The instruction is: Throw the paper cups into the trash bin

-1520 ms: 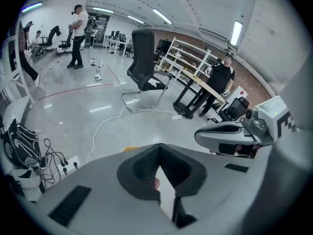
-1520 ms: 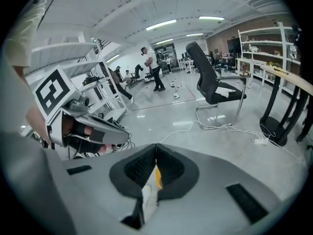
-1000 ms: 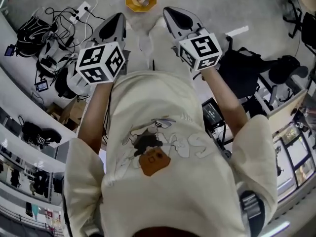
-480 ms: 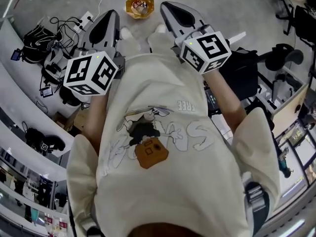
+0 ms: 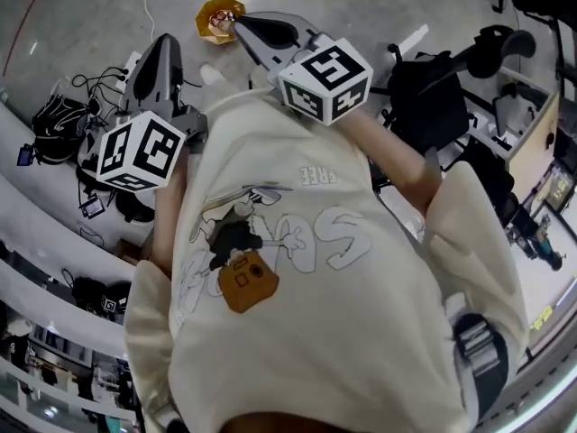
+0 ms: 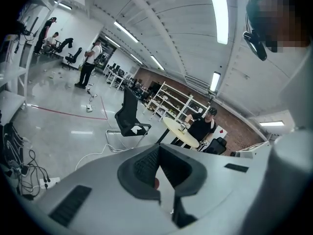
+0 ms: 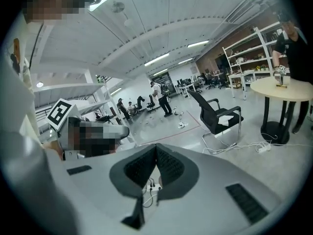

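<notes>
In the head view a gold octagonal trash bin (image 5: pixel 215 21) stands on the grey floor ahead of me; what lies inside it is too small to tell. My right gripper (image 5: pixel 242 25) points at the bin's right edge and covers part of it, jaws together and empty. To its left, my left gripper (image 5: pixel 167 43) is also shut with nothing in it. In the left gripper view the left gripper (image 6: pixel 157 148) shows closed jaws, and in the right gripper view the right gripper (image 7: pixel 156 147) does too. No paper cup is clearly visible in any view.
Cables and a power strip (image 5: pixel 104 84) and black bags (image 5: pixel 54 117) lie on the floor at the left. A dark chair with gear (image 5: pixel 433 97) stands at the right. Farther off are an office chair (image 6: pixel 131 117), a round table (image 7: pixel 286 89) and several people.
Both grippers and the bin have shifted left in the head view. The right gripper's tip, formerly beside the bin, now overlaps its edge. Both stay shut.
</notes>
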